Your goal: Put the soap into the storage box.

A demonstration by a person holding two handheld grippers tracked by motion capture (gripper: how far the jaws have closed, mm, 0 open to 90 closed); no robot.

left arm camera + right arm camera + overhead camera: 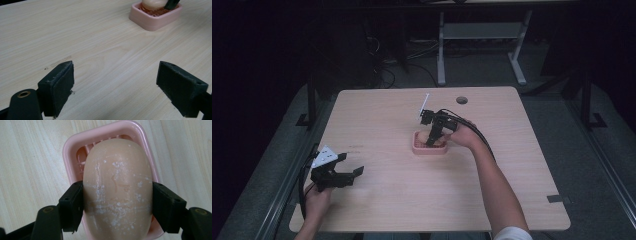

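One bar of soap [117, 190] and one pink soap dish [71, 150] make up the things in hand here, both near the middle of the light wooden counter [382, 115]. The soap is peach-coloured, oval, with white scuffs across its top, and it sits over the slatted floor of the dish, covering most of it. Whether it rests on the slats or is raised a little off them cannot be told.

The right gripper [117, 205] is clamped on the soap: in the right gripper view its two black pads press against the bar's two long sides, one on each. In the high view the right gripper [433, 137] points down into the dish [430, 149], with the right hand [464, 132] just behind it and one cable trailing back along the forearm.

The left gripper [352, 167] lies near the front left corner of the counter, well apart from the dish, held by the left hand [318, 197]. Its two jaws stand wide with nothing between them but bare wood; the left gripper view shows the dish [155, 18] far off at the upper right, the soap [152, 4] in it

One round hole [462, 100] is cut in the counter near its far edge
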